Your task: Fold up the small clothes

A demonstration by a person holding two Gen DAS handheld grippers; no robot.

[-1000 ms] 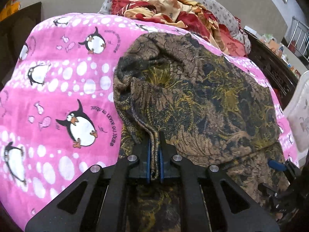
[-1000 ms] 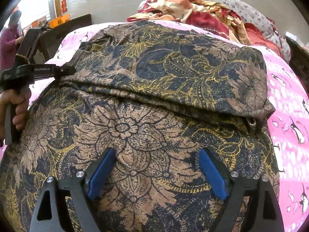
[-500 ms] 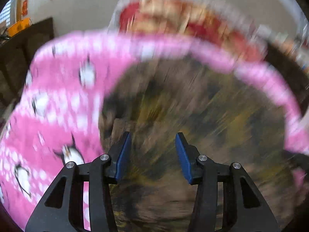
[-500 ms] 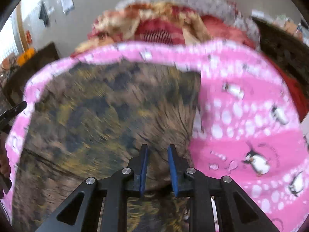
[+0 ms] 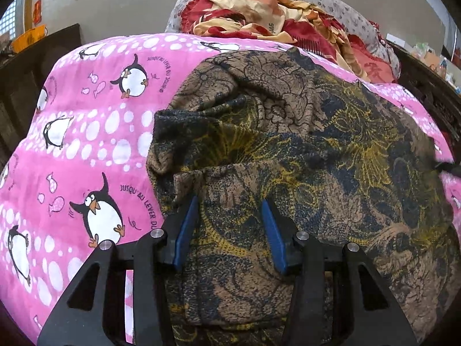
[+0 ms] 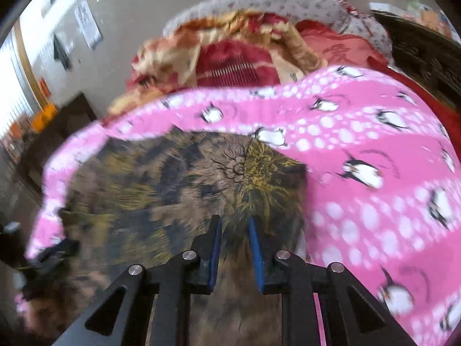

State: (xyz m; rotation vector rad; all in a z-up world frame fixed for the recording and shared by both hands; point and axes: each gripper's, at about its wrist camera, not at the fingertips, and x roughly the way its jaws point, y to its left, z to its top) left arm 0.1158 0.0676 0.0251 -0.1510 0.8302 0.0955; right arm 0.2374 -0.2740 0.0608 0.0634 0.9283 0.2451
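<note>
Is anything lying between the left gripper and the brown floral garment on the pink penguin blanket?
Nothing visible: the left gripper stands open directly over the brown floral garment, with only that cloth between its pads.

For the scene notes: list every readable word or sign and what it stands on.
"JUSQU'AU LEVER DU" beside a penguin on the pink penguin blanket; the phrase runs on under the left gripper.
Same phrase, curved, by the upper penguin: partly legible.
Wall papers: too blurred to read.
</note>
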